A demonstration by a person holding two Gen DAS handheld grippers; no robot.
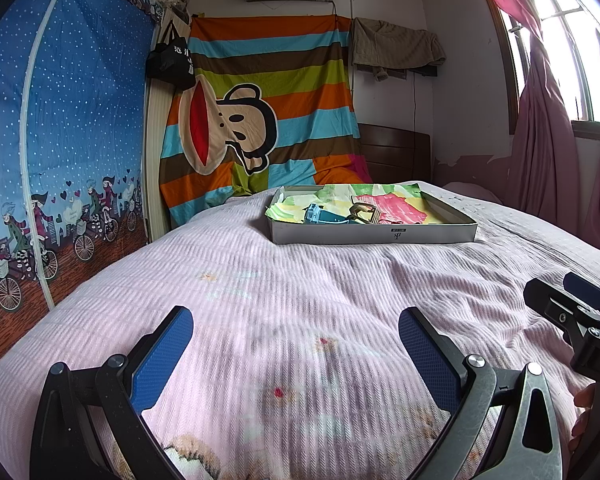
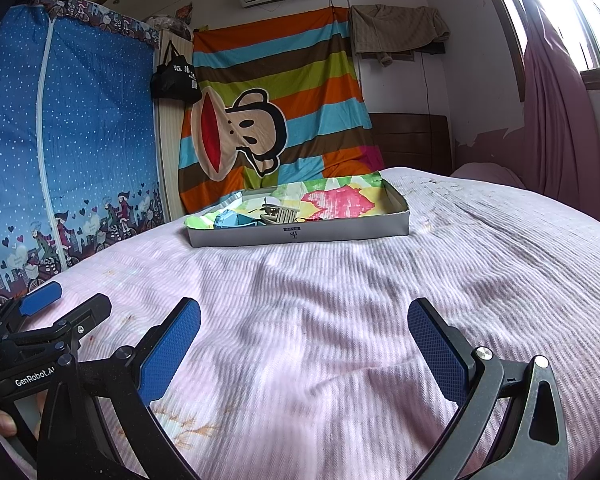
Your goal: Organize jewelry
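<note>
A shallow grey cardboard tray (image 1: 372, 234) (image 2: 300, 236) lined with colourful paper sits on the pink bedspread ahead of both grippers. Inside lie a blue clip-like piece (image 1: 320, 214) (image 2: 230, 219), a brass comb-shaped piece (image 1: 366, 212) (image 2: 280, 211) and a thin dark red string (image 1: 392, 222). My left gripper (image 1: 296, 320) hovers open above the bed, well short of the tray, with nothing between its blue pads. My right gripper (image 2: 304, 316) is open too, equally far back and empty. Each gripper shows at the edge of the other's view.
A blue zip wardrobe (image 1: 60, 140) stands to the left of the bed. A striped monkey-print sheet (image 1: 260, 112) hangs behind the tray. A dark wooden headboard (image 1: 396, 152) and pink curtains (image 1: 548, 140) by the window are on the right. Bare bedspread (image 1: 300, 280) lies between grippers and tray.
</note>
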